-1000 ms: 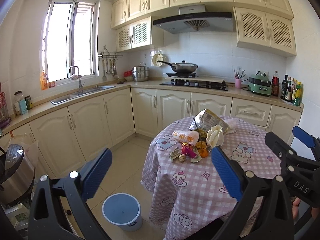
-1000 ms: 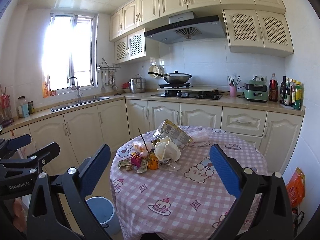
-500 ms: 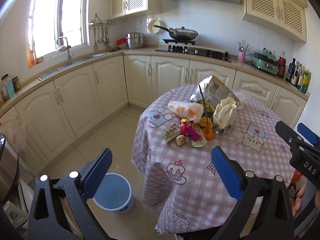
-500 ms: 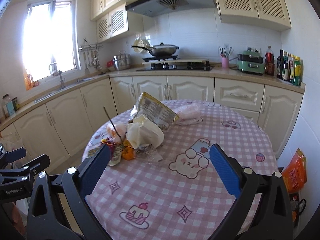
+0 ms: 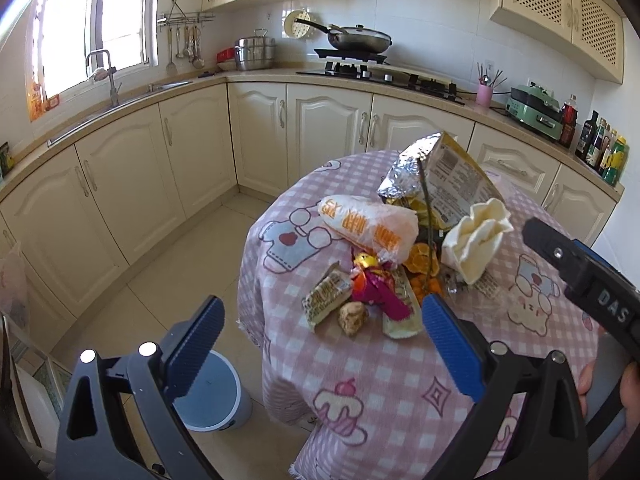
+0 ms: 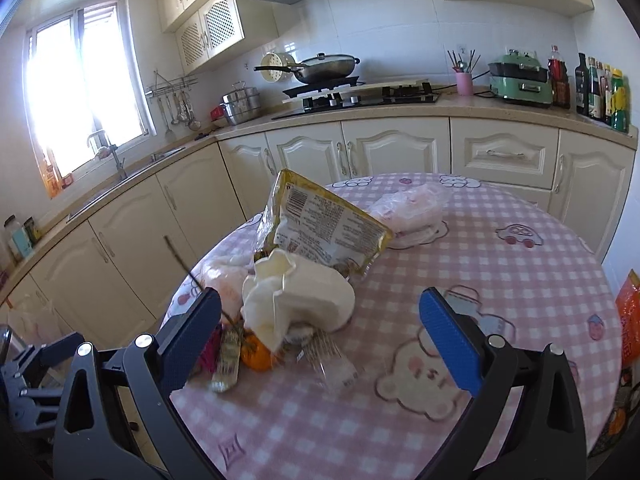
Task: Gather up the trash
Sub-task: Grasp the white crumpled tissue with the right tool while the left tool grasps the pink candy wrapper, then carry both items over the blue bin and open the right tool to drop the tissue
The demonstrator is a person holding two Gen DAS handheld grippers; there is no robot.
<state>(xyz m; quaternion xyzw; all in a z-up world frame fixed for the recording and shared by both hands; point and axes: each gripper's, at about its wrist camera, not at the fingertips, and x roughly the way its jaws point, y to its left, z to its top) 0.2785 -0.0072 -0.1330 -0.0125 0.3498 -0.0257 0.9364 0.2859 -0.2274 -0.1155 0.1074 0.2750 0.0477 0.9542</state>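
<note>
Left wrist view first: my left tongs [image 5: 320,336] are spread wide and hold nothing, hovering over the near edge of the round table [image 5: 400,408] with its pink checked cloth. Just ahead of the tips lies the trash heap: a small biscuit wrapper [image 5: 326,300], a brown crumb of food [image 5: 352,317] and a purple-and-red sweet wrapper [image 5: 376,288], all between my two fingers. Farther ahead sit a white bag with orange print [image 5: 370,228], orange peel [image 5: 424,260], a crumpled white tissue [image 5: 476,246] and a big foil snack bag [image 5: 444,176]. Below my left finger, on the floor, stands the blue bin [image 5: 212,396]. My right tongs [image 5: 580,276] reach in from the right, with a hand [image 5: 592,388] on the grip.

Right wrist view: my right tongs [image 6: 320,340] are also wide and empty, above the table [image 6: 500,264]. The tissue [image 6: 296,300] sits just ahead between the fingers, nearer the left one. A piece of orange peel [image 6: 256,356] and a clear wrapper [image 6: 332,360] lie right before it. The snack bag [image 6: 320,228] leans behind, and a pinkish plastic bag [image 6: 408,208] lies beyond that. My left tongs [image 6: 36,376] show at the left edge.
</note>
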